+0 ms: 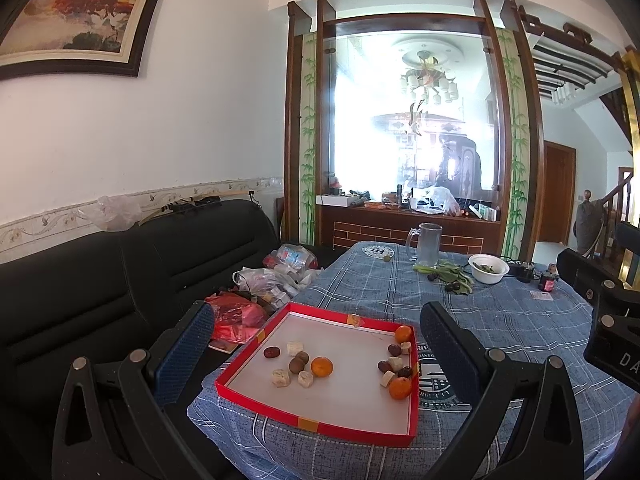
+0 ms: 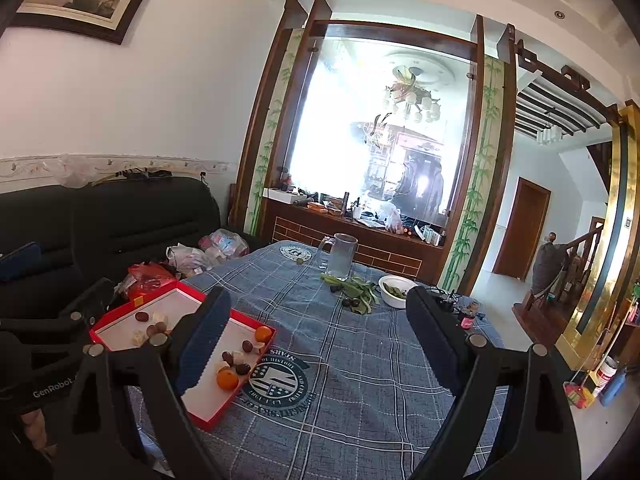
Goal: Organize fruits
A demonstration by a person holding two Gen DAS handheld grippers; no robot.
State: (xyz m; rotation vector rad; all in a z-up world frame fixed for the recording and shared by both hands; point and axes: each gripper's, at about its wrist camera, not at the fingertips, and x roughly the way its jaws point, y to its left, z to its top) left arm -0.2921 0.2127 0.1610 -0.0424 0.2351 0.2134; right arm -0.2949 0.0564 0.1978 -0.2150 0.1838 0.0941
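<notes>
On the left, the left hand-held gripper (image 1: 316,344) hangs over the near edge of the counter (image 1: 500,320) with its fingers spread wide and nothing between them. It frames a shallow red tray (image 1: 320,426) that sits on the checked cloth. In the tray's left half lie a dark date (image 1: 271,352), pale cubes (image 1: 295,347), two brown round fruits (image 1: 298,364) and an orange (image 1: 321,367), loosely grouped. Along the tray's right wall sit two more oranges (image 1: 400,388), more dates and more pale pieces, mixed together.

Further right, the right hand-held gripper (image 2: 320,344) hovers over bare cloth beside the tray, also spread wide and empty.

The kinds are mingled in both clusters, so the sorting looks unfinished, though what grouping is wanted cannot be told from here. Any pick calls for lowering one gripper into the tray and narrowing it around a single piece without nudging its close neighbours; the round fruits would roll easily.
</notes>
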